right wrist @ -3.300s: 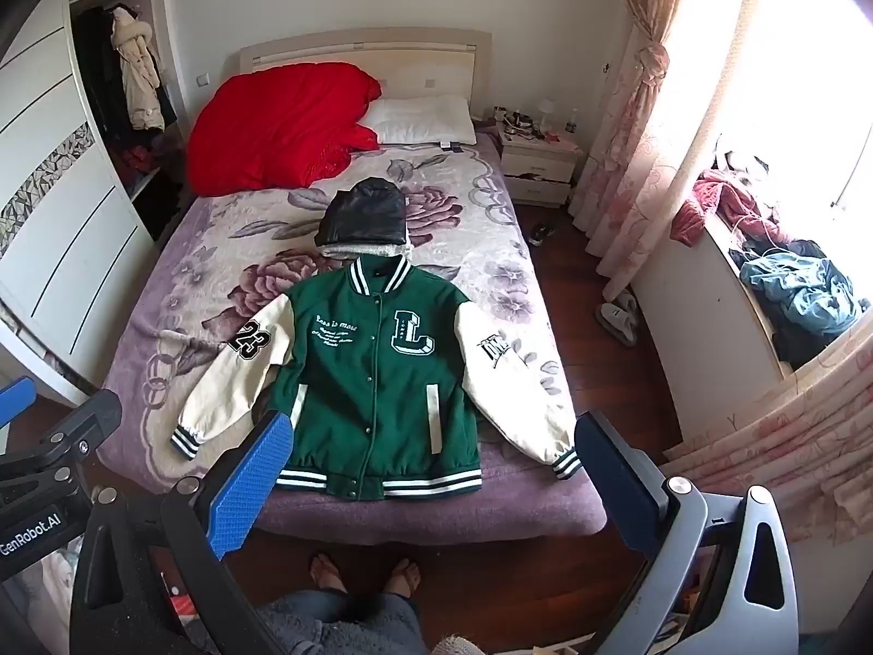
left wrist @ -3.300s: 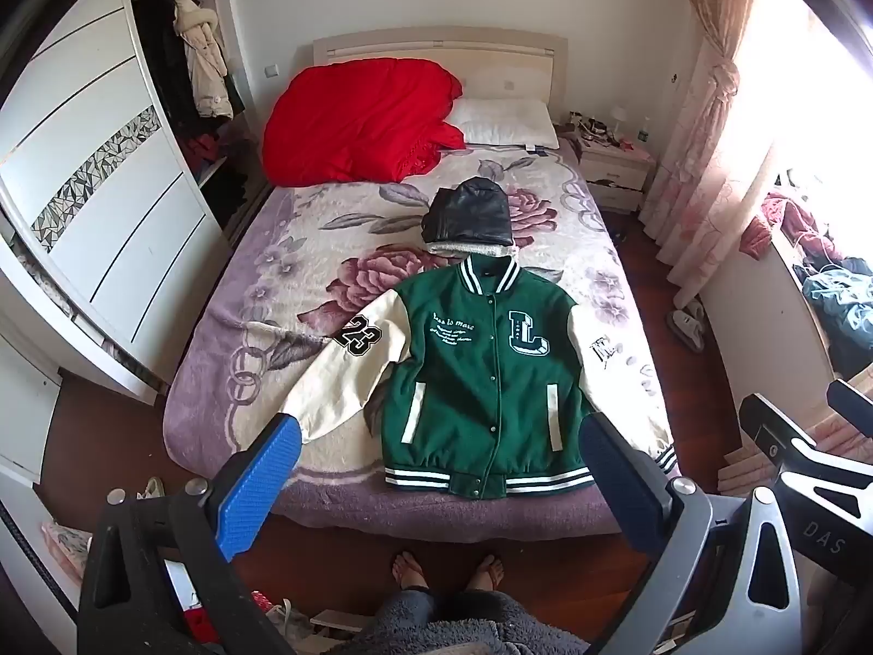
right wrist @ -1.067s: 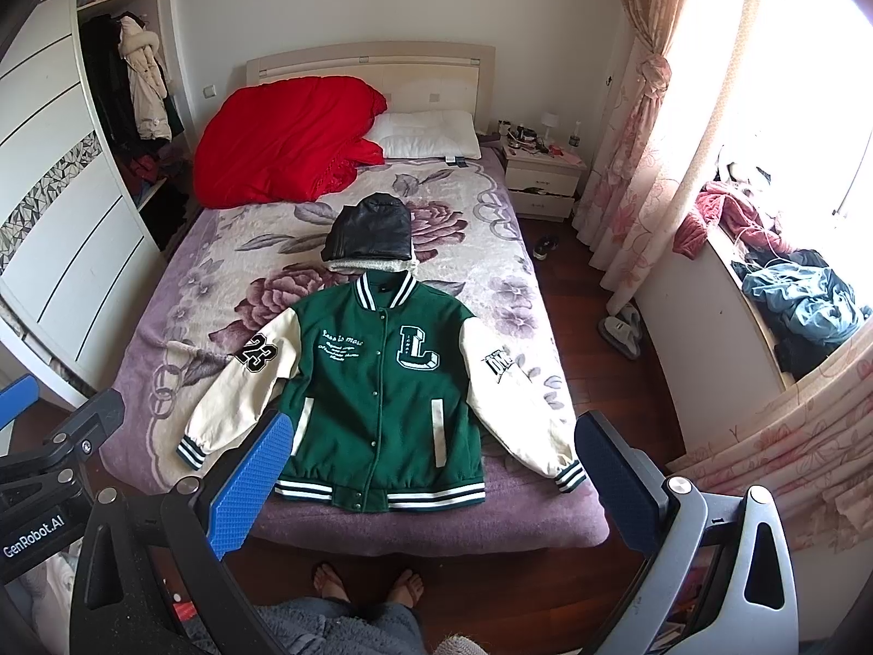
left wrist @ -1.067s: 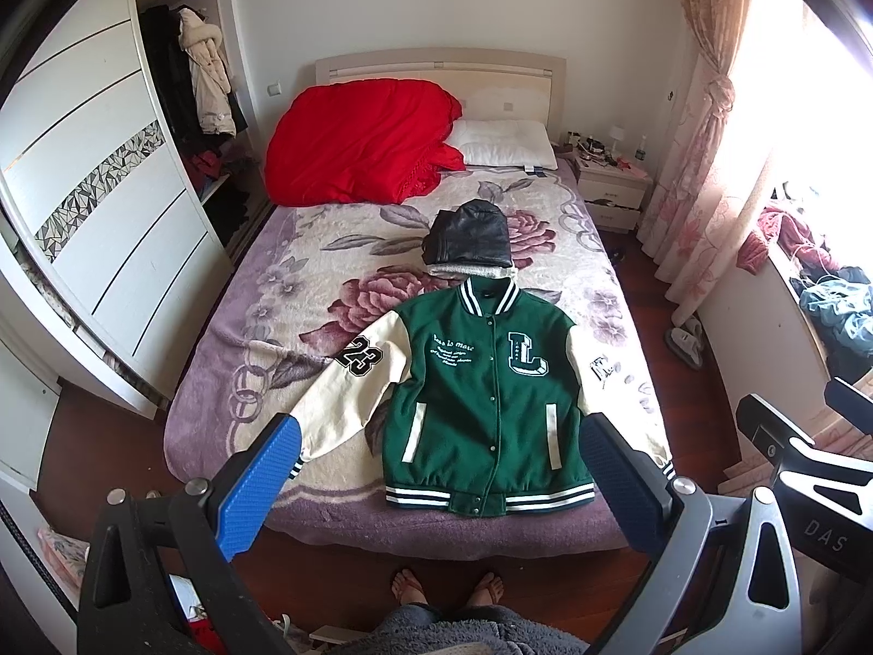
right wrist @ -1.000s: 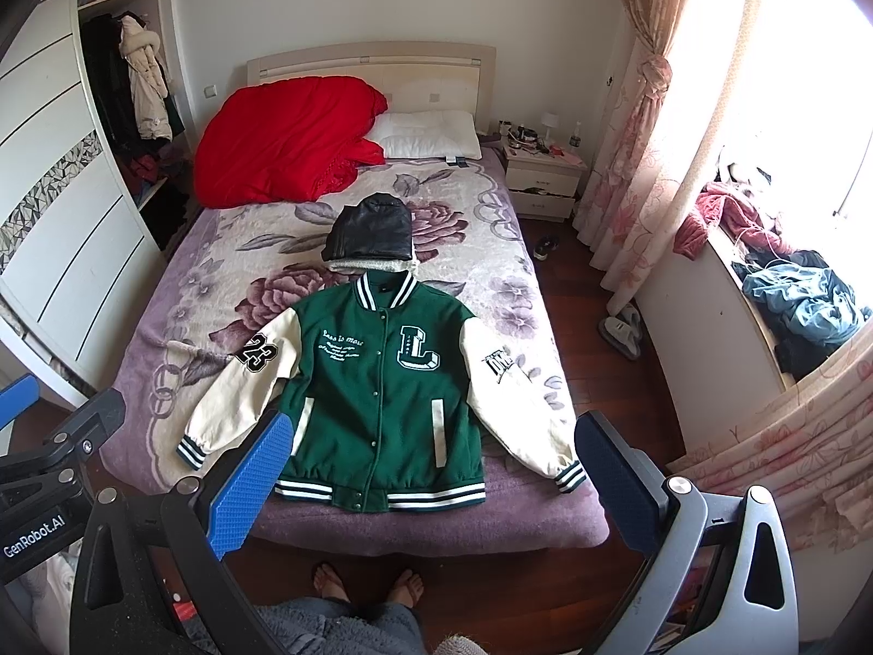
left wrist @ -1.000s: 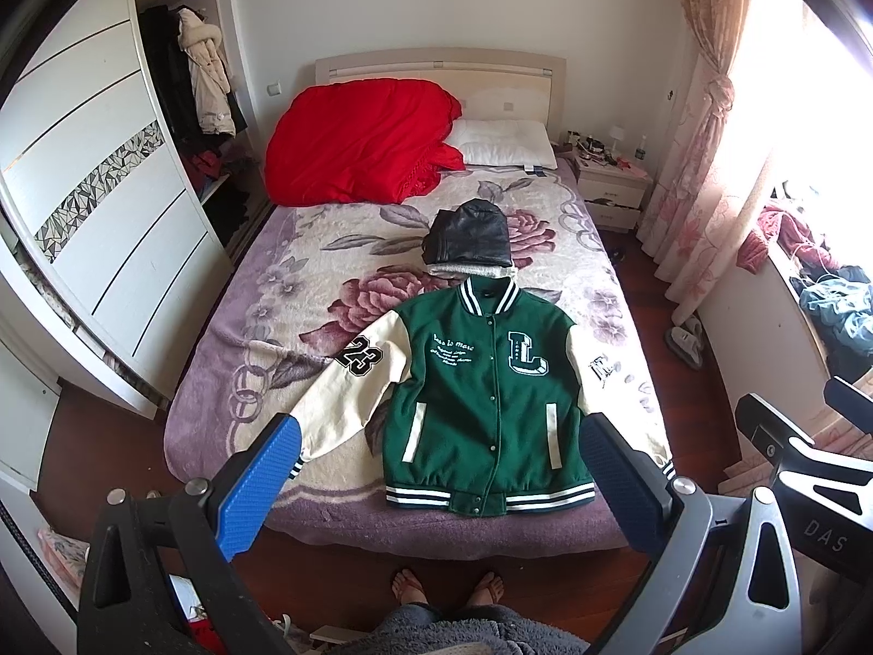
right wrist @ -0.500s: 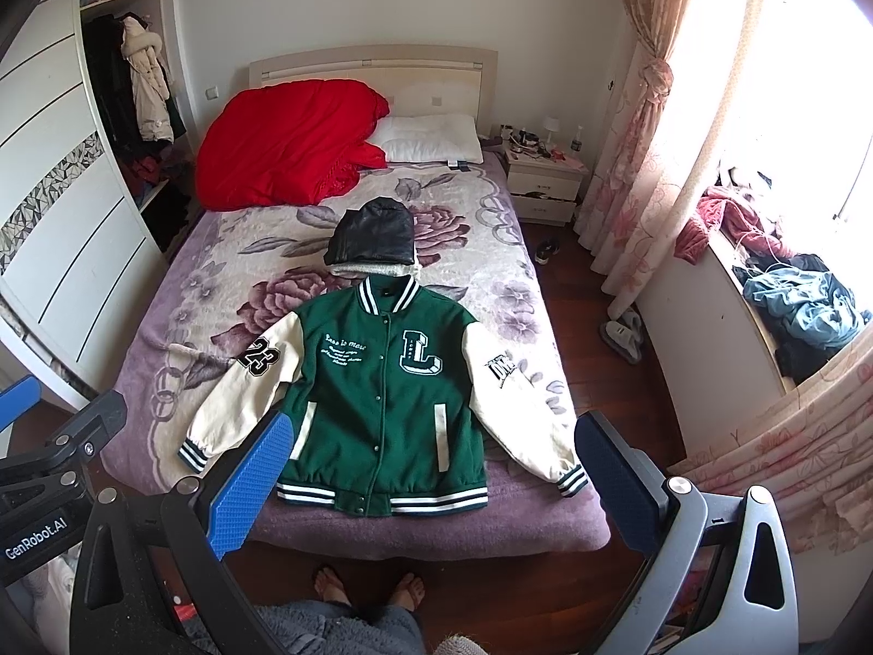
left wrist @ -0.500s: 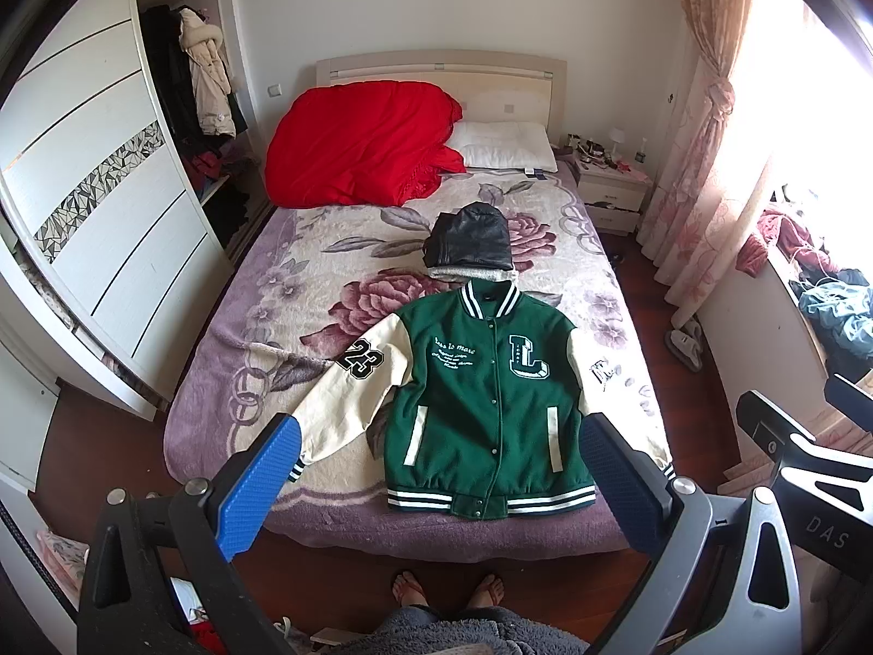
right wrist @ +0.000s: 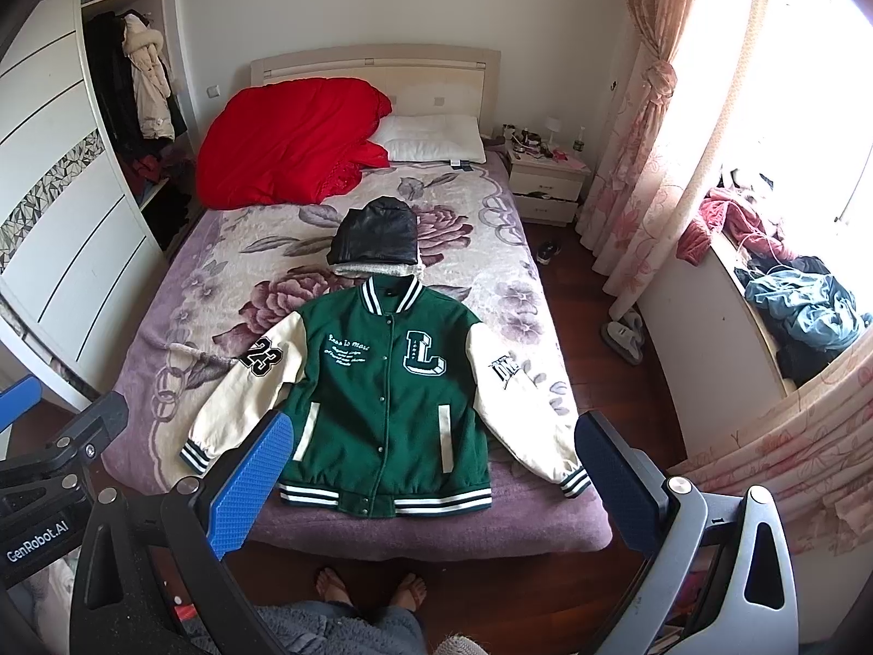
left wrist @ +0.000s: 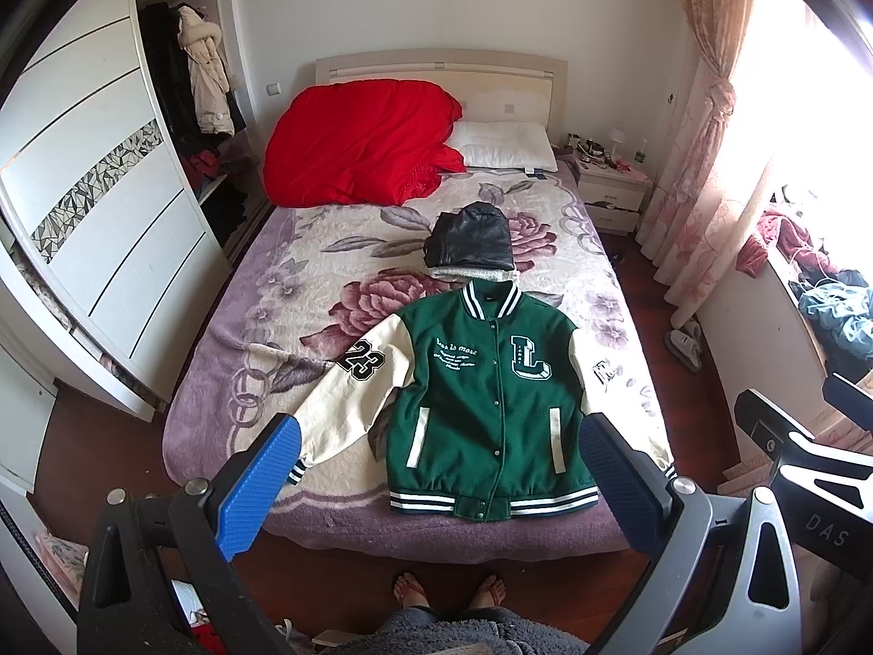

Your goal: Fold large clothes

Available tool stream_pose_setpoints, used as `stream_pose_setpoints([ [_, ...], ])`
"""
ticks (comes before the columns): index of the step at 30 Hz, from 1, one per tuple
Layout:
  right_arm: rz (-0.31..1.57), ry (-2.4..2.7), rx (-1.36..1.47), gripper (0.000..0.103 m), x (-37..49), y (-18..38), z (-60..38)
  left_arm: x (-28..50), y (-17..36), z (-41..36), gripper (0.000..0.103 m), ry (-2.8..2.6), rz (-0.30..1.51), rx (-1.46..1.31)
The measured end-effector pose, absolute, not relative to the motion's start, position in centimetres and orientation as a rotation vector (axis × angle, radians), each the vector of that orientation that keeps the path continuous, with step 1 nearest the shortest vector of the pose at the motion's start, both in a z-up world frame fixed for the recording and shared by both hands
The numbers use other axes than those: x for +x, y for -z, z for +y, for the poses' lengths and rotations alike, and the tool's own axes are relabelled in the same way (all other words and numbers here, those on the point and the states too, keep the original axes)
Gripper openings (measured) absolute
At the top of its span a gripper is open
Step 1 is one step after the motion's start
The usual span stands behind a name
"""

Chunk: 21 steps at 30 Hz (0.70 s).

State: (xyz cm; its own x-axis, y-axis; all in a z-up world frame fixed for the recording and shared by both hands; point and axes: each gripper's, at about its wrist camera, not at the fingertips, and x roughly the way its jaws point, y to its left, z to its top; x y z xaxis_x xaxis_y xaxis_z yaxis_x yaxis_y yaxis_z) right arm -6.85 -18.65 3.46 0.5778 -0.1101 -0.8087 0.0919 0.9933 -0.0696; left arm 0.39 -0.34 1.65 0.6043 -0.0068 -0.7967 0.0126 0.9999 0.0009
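A green varsity jacket [left wrist: 485,398] [right wrist: 387,398] with cream sleeves lies flat, front up and snapped closed, at the foot of the bed [left wrist: 283,300] [right wrist: 218,273]. Both sleeves spread outward and down. A folded black leather garment [left wrist: 469,243] [right wrist: 376,240] sits just beyond its collar. My left gripper [left wrist: 436,453] is open, held high above the bed's foot with nothing between its blue pads. My right gripper [right wrist: 431,450] is open too, equally high and empty. Each gripper's frame shows at the edge of the other's view.
A red duvet [left wrist: 354,142] and a white pillow [left wrist: 504,144] lie at the headboard. A wardrobe [left wrist: 103,207] lines the left, a nightstand [left wrist: 611,188] and curtains [left wrist: 704,153] the right. The person's bare feet [left wrist: 450,589] stand on the wood floor at the bed's foot.
Both grippers have drifted slightly, so the bed and jacket sit a little lower in each view. The jacket has not moved and both grippers stay open.
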Motion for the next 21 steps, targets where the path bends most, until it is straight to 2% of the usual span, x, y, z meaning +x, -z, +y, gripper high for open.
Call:
stream_pose_setpoints([
  [6,0.971,0.135,0.014,0.103,-5.5,-2.3,-17.5,2.8,0.0,0.6,0.103,-0.001,0.897,0.007],
  [11,0.996,0.204,0.136,0.103,-2.5,3.3,-20.5,6.5,4.7,1.0,0.103,-0.002,0.851,0.046],
  [19,1.176,0.538,0.416,0.102,0.9,22.5,-33.8,13.6,17.4,-1.1,0.103,0.009,1.006,0.108],
  [21,1.198,0.591,0.524,0.091,0.7,27.9,-37.8,15.3,21.1,-2.0,0.103,-0.019,1.065,0.111],
])
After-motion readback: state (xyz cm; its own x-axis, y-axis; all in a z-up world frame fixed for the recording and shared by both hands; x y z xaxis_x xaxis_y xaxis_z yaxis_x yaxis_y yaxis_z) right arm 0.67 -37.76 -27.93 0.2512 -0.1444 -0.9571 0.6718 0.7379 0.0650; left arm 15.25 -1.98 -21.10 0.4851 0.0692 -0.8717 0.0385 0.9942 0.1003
